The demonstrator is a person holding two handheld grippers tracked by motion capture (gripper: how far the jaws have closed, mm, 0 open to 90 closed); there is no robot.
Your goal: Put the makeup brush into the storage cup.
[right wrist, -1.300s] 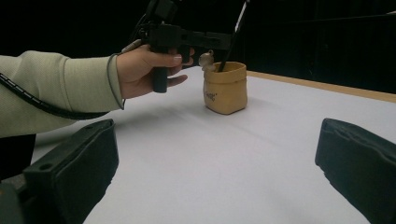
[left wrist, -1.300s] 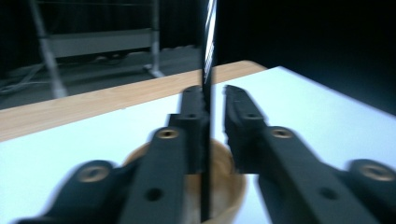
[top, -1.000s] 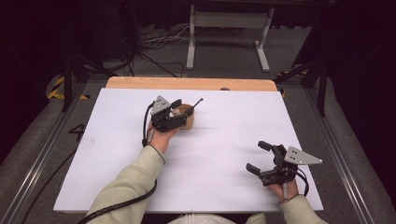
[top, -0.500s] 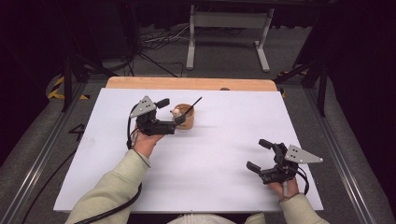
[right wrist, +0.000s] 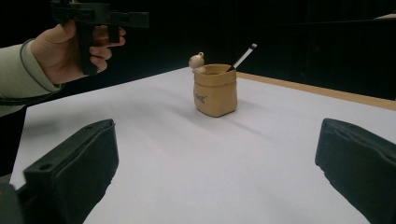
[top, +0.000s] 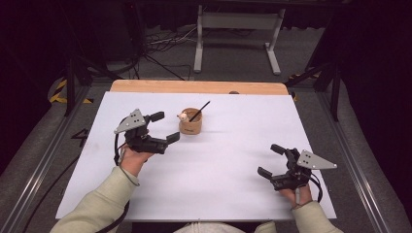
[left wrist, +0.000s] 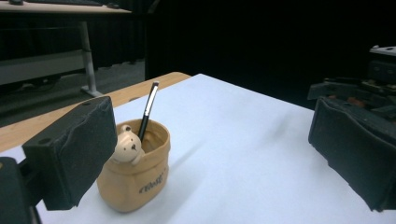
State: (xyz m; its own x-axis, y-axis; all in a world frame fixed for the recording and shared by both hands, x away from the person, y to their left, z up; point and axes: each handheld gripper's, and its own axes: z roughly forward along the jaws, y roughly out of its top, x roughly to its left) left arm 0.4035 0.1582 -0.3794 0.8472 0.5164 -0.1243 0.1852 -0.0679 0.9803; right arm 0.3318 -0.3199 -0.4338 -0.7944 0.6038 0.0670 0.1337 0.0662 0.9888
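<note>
Both grippers, left gripper (top: 163, 127) and right gripper (top: 272, 160), stand wide and empty, the left's jaws just opened; light, soft-looking pot (top: 190, 121) with a pen (top: 199, 111) suits a gentle sidewall grasp.

I see the surface (top: 218, 184) covered by a white sheet, with a bare wooden strip (top: 145, 86) along its far edge. Beyond it, on the grey floor (top: 301, 58), stand a pale metal frame (top: 236, 22) and tangled cables (top: 160, 41).
</note>
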